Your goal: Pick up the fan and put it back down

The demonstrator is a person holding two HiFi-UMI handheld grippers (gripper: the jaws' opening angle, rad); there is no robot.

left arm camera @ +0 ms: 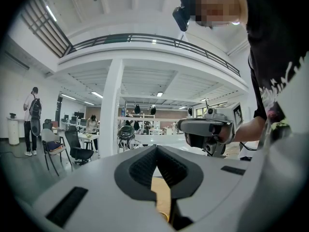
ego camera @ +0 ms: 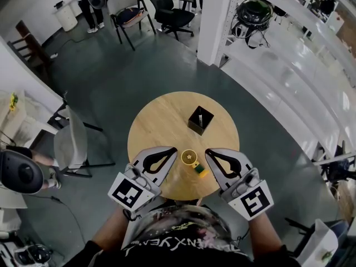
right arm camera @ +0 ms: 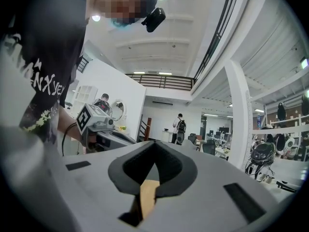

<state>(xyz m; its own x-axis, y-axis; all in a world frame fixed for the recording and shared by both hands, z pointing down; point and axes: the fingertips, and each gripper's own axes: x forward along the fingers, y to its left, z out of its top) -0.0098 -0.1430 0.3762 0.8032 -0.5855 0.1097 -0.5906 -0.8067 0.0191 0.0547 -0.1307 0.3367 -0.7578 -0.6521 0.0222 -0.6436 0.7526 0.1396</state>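
A small yellow fan (ego camera: 189, 158) on a green base (ego camera: 199, 170) stands near the front edge of a round wooden table (ego camera: 161, 121). My left gripper (ego camera: 171, 151) hovers just left of the fan and my right gripper (ego camera: 210, 152) just right of it. Their tips point toward the fan from either side, and neither touches it. Both are shut with nothing between the jaws. The left gripper view looks along its closed jaws (left arm camera: 156, 148) at the right gripper (left arm camera: 212, 129) opposite. In the right gripper view the closed jaws (right arm camera: 155, 142) face the left gripper (right arm camera: 99, 124). The fan is hidden in both gripper views.
A black open box (ego camera: 200, 119) with a pale stick in it stands on the table beyond the fan. A white chair (ego camera: 72, 143) is left of the table, a white pillar (ego camera: 214, 21) behind it, and office chairs (ego camera: 169, 7) and a standing person (ego camera: 89, 1) are farther back.
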